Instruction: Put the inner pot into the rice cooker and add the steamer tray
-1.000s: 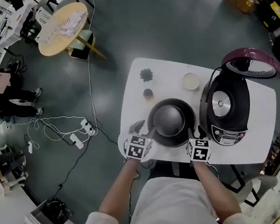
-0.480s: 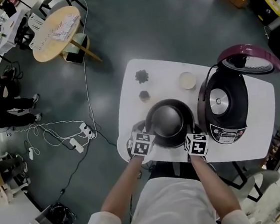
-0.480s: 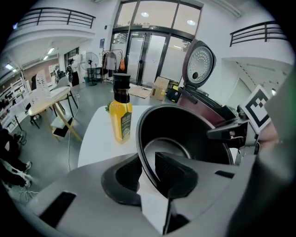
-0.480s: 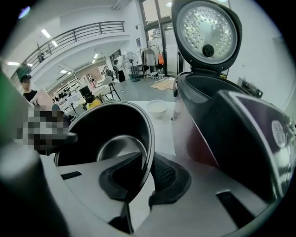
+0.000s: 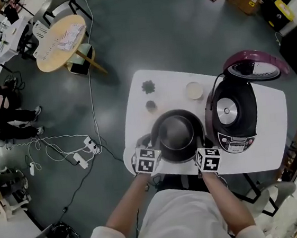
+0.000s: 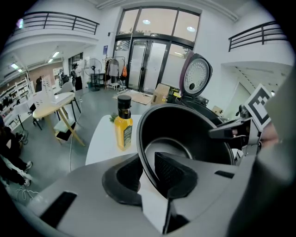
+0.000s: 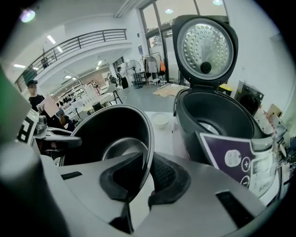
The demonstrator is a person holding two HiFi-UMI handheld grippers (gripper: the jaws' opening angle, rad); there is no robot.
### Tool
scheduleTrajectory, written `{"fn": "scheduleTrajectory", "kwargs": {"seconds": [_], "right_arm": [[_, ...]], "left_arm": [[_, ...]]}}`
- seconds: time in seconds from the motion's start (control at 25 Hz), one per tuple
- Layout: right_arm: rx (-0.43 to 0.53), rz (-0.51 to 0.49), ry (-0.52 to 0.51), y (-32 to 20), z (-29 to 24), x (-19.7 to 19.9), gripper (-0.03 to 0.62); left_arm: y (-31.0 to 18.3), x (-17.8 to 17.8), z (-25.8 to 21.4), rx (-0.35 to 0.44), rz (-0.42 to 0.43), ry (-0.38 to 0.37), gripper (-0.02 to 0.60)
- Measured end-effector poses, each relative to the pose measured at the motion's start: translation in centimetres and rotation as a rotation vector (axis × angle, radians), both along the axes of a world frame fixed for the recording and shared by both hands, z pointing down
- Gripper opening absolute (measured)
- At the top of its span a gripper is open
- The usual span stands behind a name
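Since a second ago, both pairs of jaws have been closing, and the rim of the inner pot point(image 5: 177, 133) is now pinched between them. On the left gripper point(image 6: 147, 172), one finger point(image 6: 173, 173) is pressed inside the pot and the other outside. This grip is on the side of the rim far from the rice cooker point(image 5: 233, 117). The right gripper point(image 7: 147, 175) is clamped the same way on the side of the rim next to the rice cooker.

The pot is held just beside the rice cooker, over the white table point(image 5: 136, 104). It cannot be told if the pot is touching the table. The rice cooker's lid point(image 5: 252, 66) is stood open. A yellow bottle point(image 6: 123, 127) is seen past the pot, farther from the rice cooker. A small white bowl point(image 5: 194, 90) is set near the rice cooker.
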State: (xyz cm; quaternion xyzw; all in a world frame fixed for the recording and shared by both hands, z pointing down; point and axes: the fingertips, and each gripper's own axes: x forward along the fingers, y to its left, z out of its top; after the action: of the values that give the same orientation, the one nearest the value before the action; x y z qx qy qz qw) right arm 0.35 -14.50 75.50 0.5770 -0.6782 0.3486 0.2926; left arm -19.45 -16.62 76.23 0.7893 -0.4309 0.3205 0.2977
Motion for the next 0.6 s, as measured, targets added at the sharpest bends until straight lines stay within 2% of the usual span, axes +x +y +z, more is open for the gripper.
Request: {"fn": "scheduleTrajectory", "kwargs": {"seconds": [0.28, 0.6], "right_arm": [[0.057, -0.004, -0.017, -0.1, -4.2, -0.1, 0.06], [0.152, 0.016, -0.052, 0.2, -9.4, 0.7, 0.058]], "left_arm": [[0.0, -0.1, -4.4, 0.061, -0.007, 0.015, 0.095], [-0.2, 0.7, -10.7, 0.184, -0.007, 0.005, 0.094]]}}
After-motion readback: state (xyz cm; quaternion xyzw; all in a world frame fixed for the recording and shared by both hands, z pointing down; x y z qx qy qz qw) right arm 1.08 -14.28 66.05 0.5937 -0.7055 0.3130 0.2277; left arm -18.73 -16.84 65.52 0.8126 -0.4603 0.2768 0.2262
